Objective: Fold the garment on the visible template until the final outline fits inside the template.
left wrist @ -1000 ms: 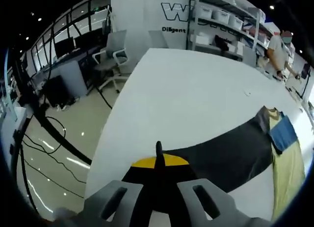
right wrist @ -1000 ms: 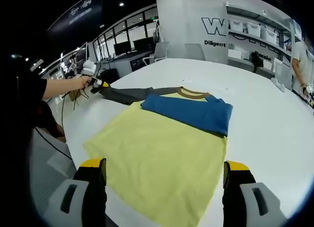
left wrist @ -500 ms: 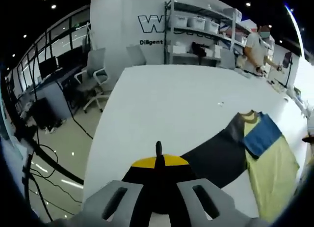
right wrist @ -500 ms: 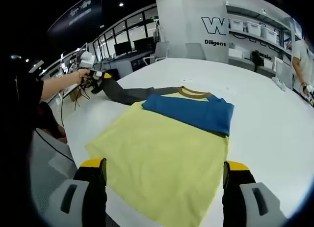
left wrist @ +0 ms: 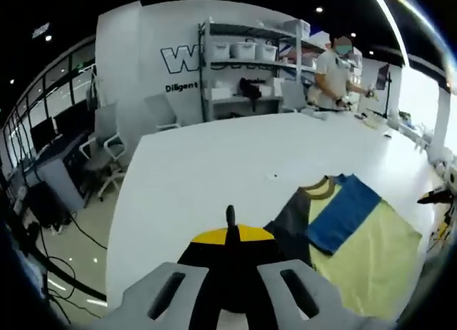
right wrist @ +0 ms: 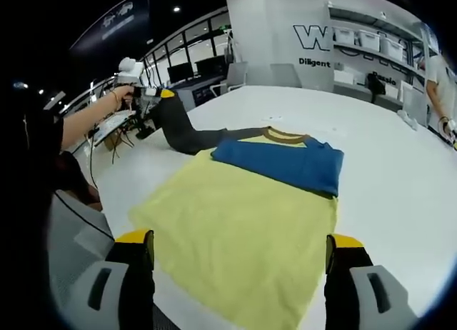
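Note:
A yellow shirt [right wrist: 243,223] lies flat on the white table [right wrist: 385,166], its brown collar [right wrist: 280,135] at the far end. Its blue sleeve [right wrist: 282,162] is folded across the chest. My left gripper [left wrist: 230,237] is shut on the cuff of the dark grey sleeve [left wrist: 291,226], which runs right to the shirt body [left wrist: 364,255]. In the right gripper view the left gripper [right wrist: 151,93] holds that dark sleeve [right wrist: 184,130] up off the table at the far left. My right gripper [right wrist: 239,262] hangs open over the shirt's near hem, a jaw on each side.
The table edge [left wrist: 118,223] drops to the floor on the left, with office chairs [left wrist: 107,148] beyond. Shelves with bins [left wrist: 246,66] stand at the back, and a person [left wrist: 332,69] works beside them. A sleeve and hand [right wrist: 86,119] reach in from the left.
My left gripper has lifted the dark sleeve's cuff off the table and swung it toward the shirt. The right gripper has stayed open in place.

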`<state>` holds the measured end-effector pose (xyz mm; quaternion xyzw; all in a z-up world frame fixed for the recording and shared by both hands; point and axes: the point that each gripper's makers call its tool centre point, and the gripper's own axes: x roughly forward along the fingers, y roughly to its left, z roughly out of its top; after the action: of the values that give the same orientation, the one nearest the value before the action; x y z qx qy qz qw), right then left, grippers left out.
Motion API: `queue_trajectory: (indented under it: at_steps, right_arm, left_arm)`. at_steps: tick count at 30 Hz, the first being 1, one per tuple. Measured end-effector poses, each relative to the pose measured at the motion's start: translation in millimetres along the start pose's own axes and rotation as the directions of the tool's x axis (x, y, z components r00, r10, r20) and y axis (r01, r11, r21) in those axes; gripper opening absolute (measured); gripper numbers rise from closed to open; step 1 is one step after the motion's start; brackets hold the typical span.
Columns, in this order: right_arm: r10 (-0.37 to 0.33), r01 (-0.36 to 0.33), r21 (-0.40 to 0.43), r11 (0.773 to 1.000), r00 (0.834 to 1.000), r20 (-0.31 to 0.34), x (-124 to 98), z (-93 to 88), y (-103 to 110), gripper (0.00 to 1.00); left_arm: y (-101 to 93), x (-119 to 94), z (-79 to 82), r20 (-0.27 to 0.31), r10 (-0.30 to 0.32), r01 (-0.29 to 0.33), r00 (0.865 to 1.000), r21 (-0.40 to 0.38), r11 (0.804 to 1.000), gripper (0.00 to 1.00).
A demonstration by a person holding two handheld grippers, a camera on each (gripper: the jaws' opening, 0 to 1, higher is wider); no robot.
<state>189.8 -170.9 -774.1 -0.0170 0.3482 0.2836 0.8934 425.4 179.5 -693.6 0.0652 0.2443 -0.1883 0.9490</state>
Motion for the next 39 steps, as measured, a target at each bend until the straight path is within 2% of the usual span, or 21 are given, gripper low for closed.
queue_trajectory:
  at_steps: [2, 4, 9, 13, 17, 20, 23, 25, 29, 34, 36, 37, 39]
  right_arm:
    - [-0.001, 0.001, -0.010, 1.000, 1.000, 0.000, 0, 0.2, 0, 0.99]
    - [0.004, -0.004, -0.011, 1.000, 1.000, 0.002, 0, 0.9, 0, 0.99]
    - [0.008, -0.008, -0.011, 1.000, 1.000, 0.029, 1, 6.0, 2, 0.99]
    - [0.009, -0.009, -0.002, 1.000, 0.999, 0.035, 2, 5.2, 2, 0.99]
    - [0.008, -0.008, 0.004, 1.000, 0.999, 0.033, 2, 2.7, 2, 0.99]
    - [0.011, -0.011, 0.008, 1.000, 0.999, 0.038, 2, 2.9, 2, 0.99]
    - [0.009, -0.010, 0.007, 1.000, 0.999, 0.040, 1, 3.3, 2, 0.99]
    - [0.008, -0.009, 0.011, 1.000, 0.999, 0.039, 1, 2.7, 1, 0.99]
    - [0.008, -0.009, 0.012, 1.000, 0.999, 0.036, 1, 1.3, 1, 0.99]
    - [0.007, -0.008, 0.015, 1.000, 0.999, 0.033, -1, -0.5, 0, 0.99]
    - [0.005, -0.006, 0.015, 1.000, 1.000, 0.031, -1, -1.3, -1, 0.99]
    - [0.006, -0.006, 0.018, 1.000, 1.000, 0.029, -1, -2.3, -1, 0.99]
    - [0.005, -0.005, 0.020, 1.000, 1.000, 0.027, -2, -3.4, -1, 0.99]
  left_arm:
    - [-18.3, 3, 10.8, 0.029, -0.049, 0.050, 0.998, -0.032, 0.998, 0.02]
    - [-28.1, 6, 17.1, 0.036, -0.061, 0.063, 0.997, -0.038, 0.997, 0.02]
    - [-60.5, 14, 31.7, 0.039, -0.107, 0.106, 0.993, 0.021, 0.994, 0.02]
    - [-99.8, 21, 47.4, 0.067, -0.205, 0.205, 0.976, 0.008, 0.979, 0.02]
    - [-127.7, 27, 56.9, 0.075, -0.250, 0.250, 0.965, 0.009, 0.968, 0.02]
    - [-153.7, 32, 63.9, 0.079, -0.310, 0.311, 0.947, 0.001, 0.950, 0.02]
    - [-167.8, 35, 68.6, 0.078, -0.326, 0.326, 0.942, 0.017, 0.945, 0.02]
    - [-181.3, 38, 73.5, 0.082, -0.349, 0.348, 0.934, 0.030, 0.937, 0.02]
    - [-199.4, 42, 77.3, 0.082, -0.386, 0.387, 0.919, 0.012, 0.922, 0.02]
    - [-221.9, 50, 78.2, 0.083, -0.413, 0.415, 0.907, -0.004, 0.910, 0.02]
    - [-226.4, 52, 78.0, 0.082, -0.416, 0.418, 0.906, -0.006, 0.909, 0.02]
    - [-237.4, 59, 76.3, 0.071, -0.417, 0.417, 0.906, 0.015, 0.909, 0.02]
    - [-245.3, 64, 72.6, 0.049, -0.419, 0.418, 0.907, 0.020, 0.908, 0.02]
